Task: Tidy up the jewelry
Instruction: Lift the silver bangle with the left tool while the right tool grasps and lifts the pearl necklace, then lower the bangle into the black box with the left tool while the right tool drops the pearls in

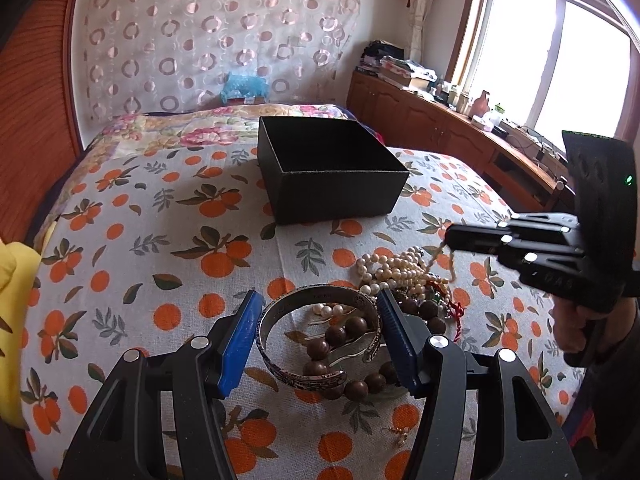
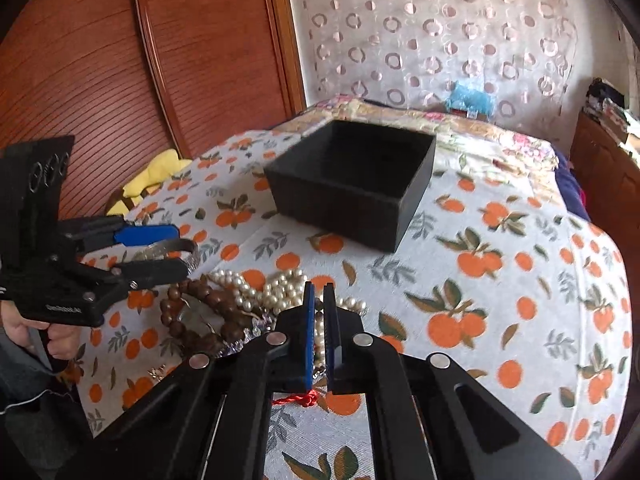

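An open black box (image 1: 332, 172) stands on the orange-print bedspread; it also shows in the right wrist view (image 2: 352, 184). A jewelry pile lies in front of it: a silver cuff bangle (image 1: 316, 336), brown wooden beads (image 1: 340, 336) and pearl strands (image 1: 394, 270). My left gripper (image 1: 318, 320) has its blue pads against both sides of the bangle (image 2: 172, 250). My right gripper (image 2: 319, 320) is shut on a pearl strand (image 2: 319, 332), which hangs from its tips in the left wrist view (image 1: 440, 258).
A yellow cloth (image 1: 14, 320) lies at the bed's left edge. A wooden headboard (image 2: 100, 60) is on the left. A wooden cabinet (image 1: 440, 120) with clutter runs under the window on the right. A small gold earring (image 1: 398, 434) lies near the front.
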{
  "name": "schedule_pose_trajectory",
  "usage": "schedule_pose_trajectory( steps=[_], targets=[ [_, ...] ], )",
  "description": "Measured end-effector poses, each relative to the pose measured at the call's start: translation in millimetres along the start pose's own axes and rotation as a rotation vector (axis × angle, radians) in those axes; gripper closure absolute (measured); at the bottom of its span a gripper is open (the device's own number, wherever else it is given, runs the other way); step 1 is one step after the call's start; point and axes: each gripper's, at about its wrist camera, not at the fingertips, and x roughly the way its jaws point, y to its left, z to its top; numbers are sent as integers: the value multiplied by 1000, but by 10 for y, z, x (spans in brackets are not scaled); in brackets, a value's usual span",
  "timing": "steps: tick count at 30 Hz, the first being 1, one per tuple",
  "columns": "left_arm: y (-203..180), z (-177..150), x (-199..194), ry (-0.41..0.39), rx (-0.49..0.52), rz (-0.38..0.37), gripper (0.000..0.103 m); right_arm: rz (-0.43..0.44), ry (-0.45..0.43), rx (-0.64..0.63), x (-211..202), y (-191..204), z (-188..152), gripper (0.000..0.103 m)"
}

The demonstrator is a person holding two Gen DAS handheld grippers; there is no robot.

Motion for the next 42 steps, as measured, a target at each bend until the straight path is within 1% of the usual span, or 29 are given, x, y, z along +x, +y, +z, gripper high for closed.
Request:
schedule_pose_trajectory(
  steps=[6,13,19,25,35,42],
  targets=[
    [-28,83,-82,-26,11,11,46,-20,-57,-18,-243,-24,173,98],
    [-48,265,-105,-56,32,18,46,-42,-120,-32,-456,-45,435,98],
    [-65,444,-36,-77,61,17,46,-47,-168,-47,-593,-91,671,98],
    [-46,636,60,-81,63,9,46,-57,-202,-68,-693,-128,959,98],
    [-28,1001,135,-99,85,24,46,-47,-294,-119,-969,-129,1465,98],
    [9,1233,297,-94,79,41,46,-32,-341,-139,-1073,-212,1813,98]
  ],
)
